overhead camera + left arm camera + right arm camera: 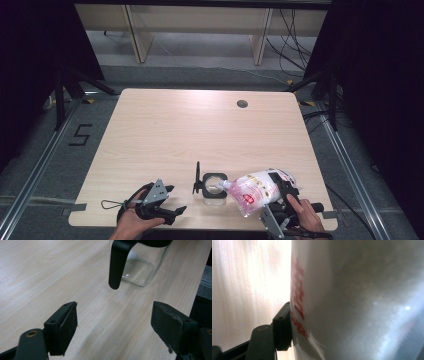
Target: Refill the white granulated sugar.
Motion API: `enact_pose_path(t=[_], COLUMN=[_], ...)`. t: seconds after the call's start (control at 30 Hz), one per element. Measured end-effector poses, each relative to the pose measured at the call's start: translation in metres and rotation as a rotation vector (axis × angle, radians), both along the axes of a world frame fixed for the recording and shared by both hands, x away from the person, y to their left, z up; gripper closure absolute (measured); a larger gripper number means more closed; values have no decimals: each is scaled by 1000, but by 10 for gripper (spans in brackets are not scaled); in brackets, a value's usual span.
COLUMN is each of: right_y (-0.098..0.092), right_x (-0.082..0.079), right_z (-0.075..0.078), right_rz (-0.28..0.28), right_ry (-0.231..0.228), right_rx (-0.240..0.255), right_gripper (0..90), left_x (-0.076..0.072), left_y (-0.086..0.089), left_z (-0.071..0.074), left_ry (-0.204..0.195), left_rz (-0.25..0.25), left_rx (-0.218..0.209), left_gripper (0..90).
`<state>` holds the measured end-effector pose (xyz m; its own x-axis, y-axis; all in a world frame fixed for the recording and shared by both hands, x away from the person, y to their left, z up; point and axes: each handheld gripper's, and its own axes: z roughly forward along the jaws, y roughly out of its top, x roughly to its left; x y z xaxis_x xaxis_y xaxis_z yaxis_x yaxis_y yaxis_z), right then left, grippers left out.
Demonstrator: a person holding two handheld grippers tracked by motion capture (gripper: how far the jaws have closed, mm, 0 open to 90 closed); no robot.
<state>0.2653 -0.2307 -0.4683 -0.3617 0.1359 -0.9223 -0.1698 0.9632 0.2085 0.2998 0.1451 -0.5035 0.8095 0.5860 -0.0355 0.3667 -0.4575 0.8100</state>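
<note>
The right claw (270,192) is clamped on the sugar bag (255,190), tilted with its corner over the glass jar (215,186). The left claw (172,200) rests beside the jar, jaws apart. Pouring appears barely begun; the jar looks nearly empty.

A light wooden table (165,130) with a dark round grommet (242,104) carries a clear glass jar (215,189) near its front edge.

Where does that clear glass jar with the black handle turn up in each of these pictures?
High view: the glass jar stands near the table's front edge, between the two grippers, with the bag's corner tipped over its mouth.
Left gripper view: top centre, beyond the open jaws.
Right gripper view: I can't make it out behind the bag.
Shared landmark: the jar's black handle.
</note>
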Motion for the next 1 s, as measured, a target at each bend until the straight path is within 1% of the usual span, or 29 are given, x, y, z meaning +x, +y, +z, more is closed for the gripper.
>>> enact_pose_path(t=[0.07, 0.1, 0.13, 0.17, 0.2, 0.23, 0.27, 0.3, 0.33, 0.37, 0.4, 0.43, 0.47, 0.5, 0.53, 0.57, 0.6, 0.63, 0.67, 0.7, 0.73, 0.77, 0.8, 0.83, 0.87, 0.9, 0.93, 0.97, 1.0], right_y=[3, 3, 3, 4, 4, 5, 6, 6, 6, 6, 6, 8, 9, 9, 10, 10, 11, 11, 13, 14, 13, 13, 13, 14, 14, 13, 12, 13, 13], right_x=[0, 0, 0, 0, 0, 0, 0, 0, -1, -1, 0, 1, 1, 0, 0, -1, -1, 1, 1, 0, 1, 2, 2, 0, 0, -1, 0, 2, 2], right_z=[4, 4, 2, 2, 1, 2, 2, 2, 0, 0, 1, 4, 5, 2, 4, 1, 1, 1, 5, 7, 5, 6, 6, 10, 10, 10, 9, 10, 11], right_rz=[18, 18, 6, 12, 1, 6, 5, 6, -8, -8, -4, 16, 23, 4, 23, 0, 8, 29, 29, 30, 26, 43, 43, 38, 36, 20, 33, 58, 59], right_ry=[-47, -47, -54, -51, -70, -73, -79, -70, -54, -54, -58, -98, -103, -105, -98, -87, -90, -104, -112, -118, -125, -137, -137, -163, -144, -135, -162, -189, -193], right_rx=[-86, -86, -70, -89, -93, -112, -127, -131, -123, -123, -129, -186, -210, -187, -231, -203, -199, -208, -252, -278, -268, -293, -293, -338, -341, -332, -321, -326, -336], right_gripper=[351, 351, 351, 352, 351, 352, 352, 352, 352, 352, 352, 353, 353, 353, 353, 353, 354, 353, 354, 354, 354, 354, 354, 354, 355, 355, 355, 355, 355], left_x=[0, 0, 0, 0, 2, 0, 0, 0, 1, 1, 1, 1, 1, 1, 2, 2, 0, 0, 0, 0, 0, 1, 1, 2, 3, 2, 3, 2, 1], left_y=[-1, -1, 0, 0, 1, 0, -1, 0, 1, 1, 1, 0, -1, 0, 0, 1, -1, -1, -1, -1, 0, 1, 1, 1, 2, 1, 2, 1, 0], left_z=[-1, -1, 0, 0, 1, 0, 0, 0, 1, 1, 0, 0, 0, 0, 0, 0, -1, -1, -1, 0, 0, 0, 0, 1, 1, 1, 1, 1, 0], left_ry=[4, 4, 2, -4, -24, -3, 6, 15, -6, -6, -3, -6, 1, -3, -21, -22, 2, 5, 2, 2, 0, -10, -10, -22, -23, -21, -22, -21, 0], left_rz=[2, 1, -4, -4, -23, -4, -2, -10, -29, -29, -15, -21, -27, -24, -37, -38, -13, -19, -13, -11, -19, -24, -24, -34, -36, -35, -38, -37, -16], left_rx=[-11, -9, 1, 4, 23, 7, -7, -1, 29, 29, 42, 43, 27, 38, 48, 50, 23, 20, 20, 20, 28, 33, 33, 42, 49, 43, 46, 44, 29], left_gripper=[209, 209, 208, 209, 209, 209, 209, 208, 208, 209, 209, 208, 208, 209, 209, 209, 209, 208, 208, 209, 209, 208, 208, 208, 209, 209, 209, 208, 208])
